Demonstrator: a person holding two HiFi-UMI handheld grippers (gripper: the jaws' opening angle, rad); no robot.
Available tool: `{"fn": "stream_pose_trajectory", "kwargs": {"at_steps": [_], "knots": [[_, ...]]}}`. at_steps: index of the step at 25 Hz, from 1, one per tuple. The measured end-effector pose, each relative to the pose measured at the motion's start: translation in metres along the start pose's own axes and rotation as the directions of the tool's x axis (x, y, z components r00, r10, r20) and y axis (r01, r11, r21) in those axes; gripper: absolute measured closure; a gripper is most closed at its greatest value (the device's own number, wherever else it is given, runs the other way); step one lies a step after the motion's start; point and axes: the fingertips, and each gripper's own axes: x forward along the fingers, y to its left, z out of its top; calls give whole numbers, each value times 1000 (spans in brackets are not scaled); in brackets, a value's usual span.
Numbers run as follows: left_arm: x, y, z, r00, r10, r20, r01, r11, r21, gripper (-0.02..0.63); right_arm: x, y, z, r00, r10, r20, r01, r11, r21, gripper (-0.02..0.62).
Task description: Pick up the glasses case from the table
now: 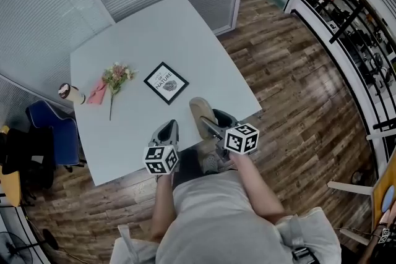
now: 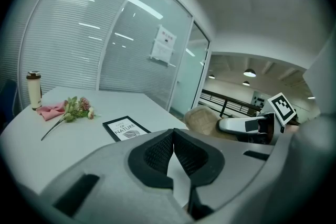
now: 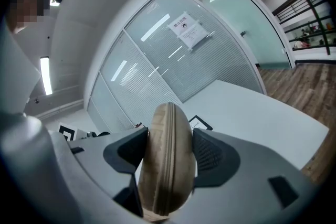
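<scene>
A tan oval glasses case (image 3: pixel 167 157) with a zip seam stands on edge between the jaws of my right gripper (image 3: pixel 169 152), which is shut on it, pads pressing both sides. In the head view the glasses case (image 1: pixel 198 113) is held over the near edge of the white table (image 1: pixel 204 59), with the right gripper (image 1: pixel 209 125) behind it. My left gripper (image 2: pixel 173 150) is shut with nothing between its black pads; it sits at the table's near edge (image 1: pixel 167 132), left of the case. From the left gripper view the glasses case (image 2: pixel 202 120) shows to the right.
On the table lie a black-framed card (image 1: pixel 166 82), a sprig of flowers (image 1: pixel 115 78) on a pink cloth (image 1: pixel 96 93), and a small bottle (image 1: pixel 70 93) at the left edge. A blue chair (image 1: pixel 51 133) stands left of the table. Glass partitions with blinds stand behind; wood floor lies right.
</scene>
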Motion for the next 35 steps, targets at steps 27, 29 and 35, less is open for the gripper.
{"fn": "stream_pose_trajectory", "kwargs": {"at_steps": [27,29,35], "knots": [[-10,25,5,1000,7,20,-6,999,-38,597,34,13,1,999,43,-22,-43,999,1,331],[-10,25,5,1000,9,21,-8,999,-39,597,34,13,2,999,43,-18,-43,999,1,331],[-11,26,3,1000,16,22,-15,999,-42,597,35,12,0,998,62,-8,-61,996,63,331]]}}
